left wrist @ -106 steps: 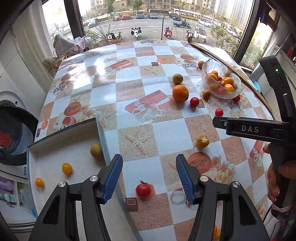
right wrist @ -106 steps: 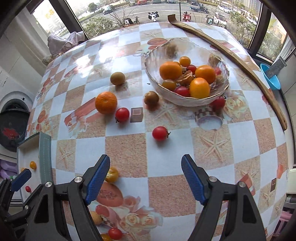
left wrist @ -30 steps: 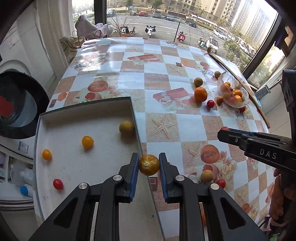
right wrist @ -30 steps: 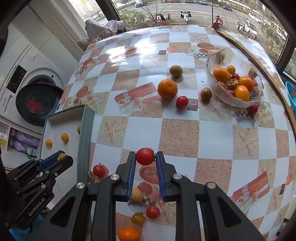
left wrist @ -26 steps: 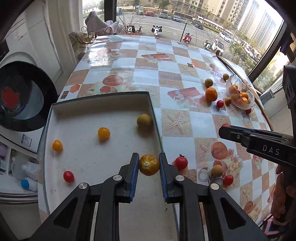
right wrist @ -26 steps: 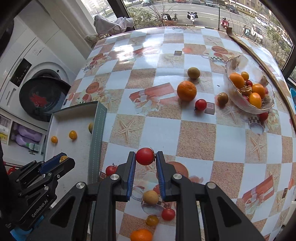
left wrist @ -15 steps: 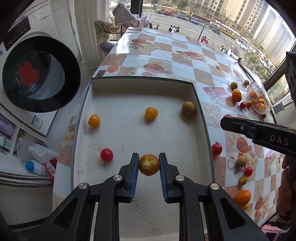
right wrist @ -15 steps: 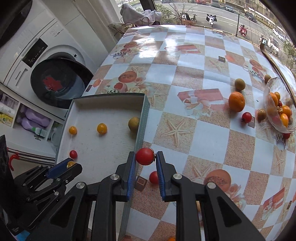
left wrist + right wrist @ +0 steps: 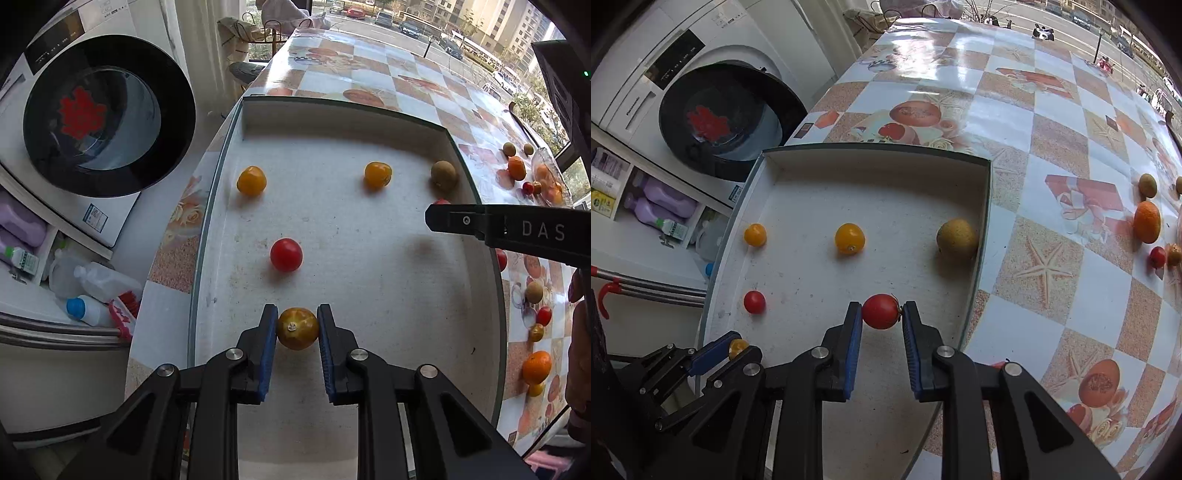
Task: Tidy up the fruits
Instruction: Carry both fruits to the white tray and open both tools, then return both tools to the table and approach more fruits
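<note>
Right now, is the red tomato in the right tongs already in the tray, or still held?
Held. The right tongs are shut on the red tomato over the tray, blue pads pressing both sides.

Left gripper (image 9: pixel 297 328) pointing steeply down, blue pads (image 9: pixel 271 332) clamped on a yellow-brown tomato (image 9: pixel 297 328). Right gripper (image 9: pixel 881 311) likewise angled down, pinching a red tomato (image 9: pixel 881 311).
</note>
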A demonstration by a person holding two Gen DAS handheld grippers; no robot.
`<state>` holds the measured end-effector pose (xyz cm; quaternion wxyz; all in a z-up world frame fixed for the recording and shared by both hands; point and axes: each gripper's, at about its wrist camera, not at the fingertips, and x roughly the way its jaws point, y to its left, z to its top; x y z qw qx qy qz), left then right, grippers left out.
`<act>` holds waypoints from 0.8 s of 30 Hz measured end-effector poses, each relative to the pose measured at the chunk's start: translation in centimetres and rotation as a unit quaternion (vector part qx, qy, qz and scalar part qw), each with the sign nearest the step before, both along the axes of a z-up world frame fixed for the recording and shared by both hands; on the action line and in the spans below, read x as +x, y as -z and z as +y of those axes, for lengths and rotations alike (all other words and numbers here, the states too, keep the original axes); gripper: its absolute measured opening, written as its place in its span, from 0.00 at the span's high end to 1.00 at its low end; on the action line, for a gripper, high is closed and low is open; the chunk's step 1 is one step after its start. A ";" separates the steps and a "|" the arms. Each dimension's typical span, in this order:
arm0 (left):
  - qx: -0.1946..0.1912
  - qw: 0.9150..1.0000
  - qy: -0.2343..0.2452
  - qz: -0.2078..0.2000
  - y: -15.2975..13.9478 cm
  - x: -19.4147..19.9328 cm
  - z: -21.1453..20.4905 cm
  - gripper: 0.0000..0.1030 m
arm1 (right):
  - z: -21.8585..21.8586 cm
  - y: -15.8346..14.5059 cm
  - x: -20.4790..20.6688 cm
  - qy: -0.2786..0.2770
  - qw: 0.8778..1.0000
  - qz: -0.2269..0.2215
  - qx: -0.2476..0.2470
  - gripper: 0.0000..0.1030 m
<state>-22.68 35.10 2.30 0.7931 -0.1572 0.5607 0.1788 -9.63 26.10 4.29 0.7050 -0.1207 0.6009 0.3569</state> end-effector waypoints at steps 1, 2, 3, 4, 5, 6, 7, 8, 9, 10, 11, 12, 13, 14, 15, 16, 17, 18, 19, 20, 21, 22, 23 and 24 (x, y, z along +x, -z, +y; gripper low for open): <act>0.003 1.000 0.001 0.003 0.2 0.0 0.0 0.77 | 0.2 0.3 -0.1 -0.002 1.000 -0.001 -0.004 0.76; 0.008 1.000 0.001 0.006 0.3 -0.2 0.0 0.77 | 0.4 0.6 -0.1 -0.005 1.000 -0.002 -0.009 0.76; 0.011 1.000 0.004 0.008 0.4 -0.2 -0.1 0.77 | 0.6 0.8 -0.2 -0.007 1.000 -0.003 -0.012 0.76; 0.010 1.000 0.007 0.011 0.5 -0.2 -0.1 0.77 | 0.7 1.0 -0.3 -0.010 1.000 -0.004 -0.015 0.76; 0.012 1.000 0.009 0.013 0.6 -0.2 -0.2 0.77 | 0.8 1.2 -0.3 -0.011 1.000 -0.004 -0.018 0.76; 0.016 1.000 0.012 0.013 0.6 -0.2 -0.3 0.77 | 0.9 1.3 -0.4 -0.013 1.000 -0.004 -0.020 0.76; 0.019 1.000 0.015 0.014 0.6 -0.2 -0.4 0.77 | 1.0 1.5 -0.3 -0.014 1.000 -0.004 -0.022 0.76; 0.023 0.999 0.018 0.016 0.6 -0.1 -0.5 0.77 | 1.1 1.6 -0.4 -0.014 1.000 -0.005 -0.024 0.76; 0.026 0.999 0.021 0.018 0.6 -0.1 -0.6 0.77 | 1.0 1.6 -0.4 -0.014 1.000 -0.005 -0.025 0.76; 0.029 0.999 0.023 0.020 0.6 0.0 -0.6 0.77 | 1.0 1.6 -0.5 -0.014 1.000 -0.007 -0.024 0.76; 0.032 0.999 0.025 0.021 0.6 0.1 -0.7 0.76 | 1.1 1.6 -0.5 -0.015 1.000 -0.008 -0.025 0.76; 0.038 0.999 0.026 0.023 0.5 0.1 -0.7 0.71 | 1.1 1.6 -0.5 -0.017 0.999 -0.009 -0.026 0.75; 0.046 0.998 0.025 0.025 0.5 0.2 -0.8 0.44 | 1.2 1.6 -0.5 -0.019 0.999 -0.008 -0.026 0.71; 0.052 0.998 0.022 0.024 0.4 0.2 -0.8 0.28 | 1.2 1.6 -0.5 -0.021 0.999 -0.005 -0.024 0.68; 0.055 0.998 0.024 0.013 0.2 0.1 -1.0 0.23 | 1.3 1.5 -0.5 -0.023 0.999 -0.004 -0.022 0.57; 0.062 0.998 0.028 0.013 0.1 0.2 -1.2 0.23 | 1.3 1.5 -0.6 -0.022 0.999 -0.007 -0.025 0.47; 0.064 0.997 0.034 0.017 0.1 0.3 -1.4 0.23 | 1.4 1.4 -0.6 -0.022 0.999 -0.009 -0.023 0.47; 0.065 0.997 0.038 0.021 0.2 0.5 -1.6 0.23 | 1.3 1.3 -0.6 -0.022 1.000 -0.008 -0.020 0.47; 0.064 0.997 0.040 0.023 0.2 0.6 -1.7 0.23 | 1.3 1.2 -0.6 -0.020 1.000 -0.008 -0.019 0.45; 0.059 0.997 0.041 0.023 0.2 0.7 -1.8 0.23 | 1.2 1.0 -0.6 -0.017 1.000 -0.006 -0.015 0.43; 0.055 0.997 0.042 0.021 0.1 0.7 -1.9 0.23 | 1.0 0.9 -0.5 -0.016 1.000 0.000 -0.008 0.38; 0.054 0.997 0.042 0.021 0.0 0.8 -2.0 0.23 | 0.9 0.7 -0.4 -0.015 1.000 0.008 0.002 0.30; 0.053 0.997 0.043 0.020 -0.1 0.8 -2.1 0.23 | 0.8 0.3 -0.4 -0.013 1.000 0.013 0.014 0.25; 0.054 0.997 0.046 0.021 -0.2 0.9 -2.2 0.23 | 0.6 -0.1 -0.4 -0.009 1.000 0.012 0.021 0.14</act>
